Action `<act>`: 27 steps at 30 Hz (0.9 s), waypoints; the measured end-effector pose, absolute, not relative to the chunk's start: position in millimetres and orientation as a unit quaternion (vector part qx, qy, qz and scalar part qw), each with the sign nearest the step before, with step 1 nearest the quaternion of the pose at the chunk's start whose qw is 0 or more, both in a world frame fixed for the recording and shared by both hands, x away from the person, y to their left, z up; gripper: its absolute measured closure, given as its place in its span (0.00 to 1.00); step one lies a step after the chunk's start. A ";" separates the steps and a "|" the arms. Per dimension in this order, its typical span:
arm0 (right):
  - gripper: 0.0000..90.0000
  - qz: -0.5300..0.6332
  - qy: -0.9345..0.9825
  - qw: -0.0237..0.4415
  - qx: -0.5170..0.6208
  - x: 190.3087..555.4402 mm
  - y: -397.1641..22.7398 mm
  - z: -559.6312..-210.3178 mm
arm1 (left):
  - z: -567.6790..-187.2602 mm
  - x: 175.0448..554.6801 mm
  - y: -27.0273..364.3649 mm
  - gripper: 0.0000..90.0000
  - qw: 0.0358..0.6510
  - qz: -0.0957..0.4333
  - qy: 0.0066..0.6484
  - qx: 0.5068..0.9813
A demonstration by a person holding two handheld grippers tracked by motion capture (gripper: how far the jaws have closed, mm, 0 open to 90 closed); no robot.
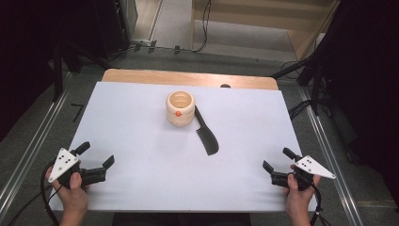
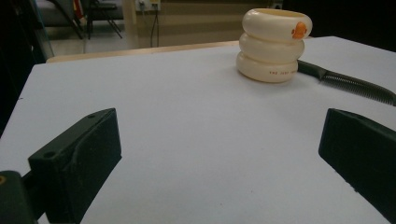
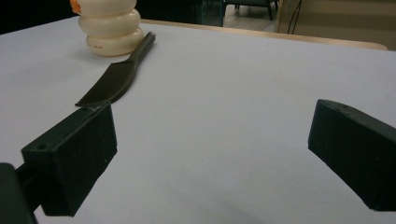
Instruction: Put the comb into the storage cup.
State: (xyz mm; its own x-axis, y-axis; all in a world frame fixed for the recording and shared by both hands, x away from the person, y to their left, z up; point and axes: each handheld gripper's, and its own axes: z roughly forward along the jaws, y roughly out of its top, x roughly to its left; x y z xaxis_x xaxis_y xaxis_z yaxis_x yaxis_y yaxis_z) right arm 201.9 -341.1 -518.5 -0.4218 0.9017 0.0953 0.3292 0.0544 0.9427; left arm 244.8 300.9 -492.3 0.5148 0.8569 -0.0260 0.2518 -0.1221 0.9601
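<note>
Both tools idle near the table's front edge, well short of the cup [image 1: 179, 108], which stands mid-table toward the far side. Left gripper [image 1: 98, 157]: jaws spread wide, nothing between them. Right gripper [image 1: 277, 159]: same, fully apart and empty. The comb [image 1: 205, 131] lies flat, its handle end touching or just beside the cup's base on the cup's right, broad end running from there toward the near edge. Likely step: pick up the comb and stand it in the cup. To do it well: take the right gripper in low and level, line the jaws across the comb's width, and grab nearer the handle than the broad end, so the far end doesn't sag. It lies flush on the sheet, so one jaw tip has to get under an edge; pressing one end to tip the other up may help. Keep the left gripper ready to steady the cup, which looks light enough to skid. Materials: cup is cream, glossy, three stacked bulging rings, open top, small orange duck mark near the rim, fine print on the lowest ring. Comb is black, thin, curved, matte; fine teeth seem to run along one edge in the left gripper view, though it's blurry. Table [image 1: 141, 188] cover is a smooth pale matte sheet, so low friction.
</note>
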 end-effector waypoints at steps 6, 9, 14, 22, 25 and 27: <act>0.11 0.523 0.665 0.272 0.458 202.5 -339.1 -506.4 | -492.2 243.6 301.2 0.00 0.527 0.288 0.402 0.691; 0.20 0.517 0.669 0.280 0.455 206.0 -331.3 -495.0 | -492.4 243.3 301.5 0.00 0.529 0.287 0.403 0.690; 0.58 0.516 0.685 0.281 0.431 216.6 -313.0 -469.7 | -492.5 243.4 302.2 0.00 0.530 0.285 0.404 0.688; 0.96 0.515 0.725 0.250 0.383 242.1 -291.1 -444.8 | -492.4 243.4 302.0 0.00 0.531 0.284 0.403 0.689; 0.98 0.512 0.742 0.235 0.363 251.3 -282.4 -437.8 | -492.4 243.7 301.9 0.00 0.531 0.284 0.404 0.689; 0.98 0.511 0.749 0.226 0.355 256.7 -277.5 -434.7 | -492.4 243.6 302.0 0.00 0.531 0.284 0.403 0.689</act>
State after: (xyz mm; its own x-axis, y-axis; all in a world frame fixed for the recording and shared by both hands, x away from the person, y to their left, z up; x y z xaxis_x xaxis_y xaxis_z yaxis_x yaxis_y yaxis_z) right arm 256.7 -277.5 -434.7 -0.6449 0.7639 0.0237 0.3014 0.2257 0.9264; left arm 243.6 302.0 -492.4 0.5133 0.8574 -0.0373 0.2544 -0.1106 0.9608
